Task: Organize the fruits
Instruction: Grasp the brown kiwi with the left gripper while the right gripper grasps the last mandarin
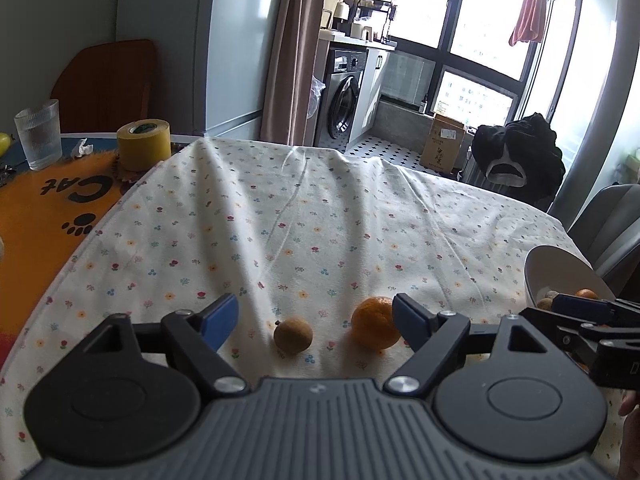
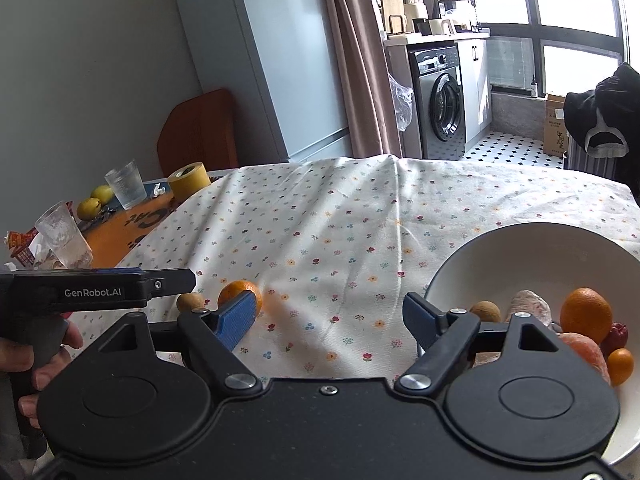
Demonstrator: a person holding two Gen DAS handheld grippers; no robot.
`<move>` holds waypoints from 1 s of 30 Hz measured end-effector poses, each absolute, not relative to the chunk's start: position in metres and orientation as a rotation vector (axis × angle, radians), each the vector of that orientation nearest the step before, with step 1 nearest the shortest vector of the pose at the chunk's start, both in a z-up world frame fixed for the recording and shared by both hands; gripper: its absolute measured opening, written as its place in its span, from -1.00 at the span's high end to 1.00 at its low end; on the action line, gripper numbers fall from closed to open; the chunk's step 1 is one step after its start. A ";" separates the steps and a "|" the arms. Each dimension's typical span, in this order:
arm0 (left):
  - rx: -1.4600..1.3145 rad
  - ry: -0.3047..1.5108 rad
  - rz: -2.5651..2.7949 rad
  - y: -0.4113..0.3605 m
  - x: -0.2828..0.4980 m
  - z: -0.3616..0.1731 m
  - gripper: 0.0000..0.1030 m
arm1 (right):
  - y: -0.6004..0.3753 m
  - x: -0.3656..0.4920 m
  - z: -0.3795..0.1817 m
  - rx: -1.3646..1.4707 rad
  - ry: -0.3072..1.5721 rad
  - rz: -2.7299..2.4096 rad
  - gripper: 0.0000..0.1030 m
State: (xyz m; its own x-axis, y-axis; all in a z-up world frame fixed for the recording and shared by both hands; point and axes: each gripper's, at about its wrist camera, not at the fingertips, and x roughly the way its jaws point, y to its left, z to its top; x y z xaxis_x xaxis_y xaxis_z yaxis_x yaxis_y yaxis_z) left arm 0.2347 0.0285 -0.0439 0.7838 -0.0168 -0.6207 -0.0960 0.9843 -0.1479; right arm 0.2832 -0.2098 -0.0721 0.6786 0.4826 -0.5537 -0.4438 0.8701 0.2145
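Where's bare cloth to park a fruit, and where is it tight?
Free: the floral cloth from the orange and small brown fruit to the far table edge. Tight: the bowl, and around the tape roll and glass.

Orange [image 1: 375,328] beside brown fruit [image 1: 293,336] on cloth, bowl [image 2: 532,248] holding fruits
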 end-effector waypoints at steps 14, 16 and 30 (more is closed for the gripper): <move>-0.173 0.792 0.048 0.037 0.257 -0.079 0.55 | -0.174 0.306 -0.090 0.029 0.722 0.611 -0.25; -0.181 0.798 0.039 0.039 0.257 -0.077 0.55 | -0.168 0.306 -0.091 0.027 0.728 0.629 -0.24; -0.226 0.734 0.103 0.060 0.247 -0.063 0.55 | -0.133 0.314 -0.096 0.015 0.760 0.686 -0.14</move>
State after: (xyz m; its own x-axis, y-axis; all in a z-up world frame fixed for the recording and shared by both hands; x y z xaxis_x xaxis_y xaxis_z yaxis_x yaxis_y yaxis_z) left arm 0.2473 0.0597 -0.0627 0.7386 0.0137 -0.6740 -0.1715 0.9707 -0.1682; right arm 0.3142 -0.1335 -0.0960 0.5203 0.5776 -0.6291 -0.5673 0.7843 0.2509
